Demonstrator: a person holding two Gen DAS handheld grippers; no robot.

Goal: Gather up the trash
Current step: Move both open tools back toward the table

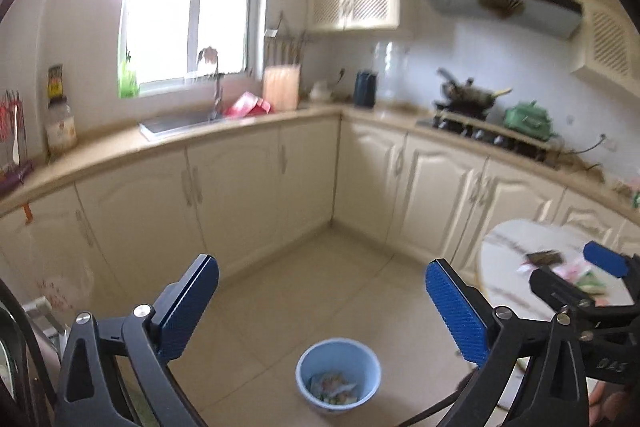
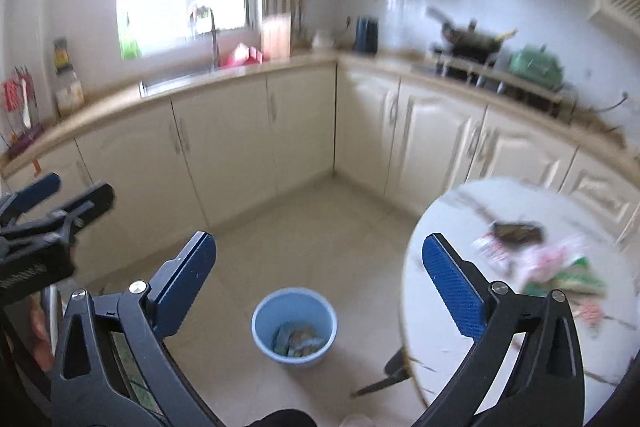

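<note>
A light blue bin (image 1: 338, 375) (image 2: 294, 327) stands on the tiled floor with crumpled wrappers in its bottom. My left gripper (image 1: 322, 279) hangs above it, open, with nothing between its blue pads. My right gripper (image 2: 319, 257) is open too and holds nothing. A round white marble table (image 2: 460, 327) (image 1: 504, 267) at the right carries loose trash: a dark wrapper (image 2: 518, 231) (image 1: 544, 258), and pink and green wrappers (image 2: 560, 271). In the left wrist view the right gripper (image 1: 568, 267) shows at the right edge, in front of the table. In the right wrist view the left gripper (image 2: 68, 191) shows at the left edge.
Cream cabinets (image 2: 240, 131) run along two walls under a beige counter (image 1: 248, 131). The counter bears a sink (image 1: 180, 123), a stove with a wok (image 1: 468, 99) and a green kettle (image 1: 528, 119). A black table leg (image 2: 384, 375) reaches the floor right of the bin.
</note>
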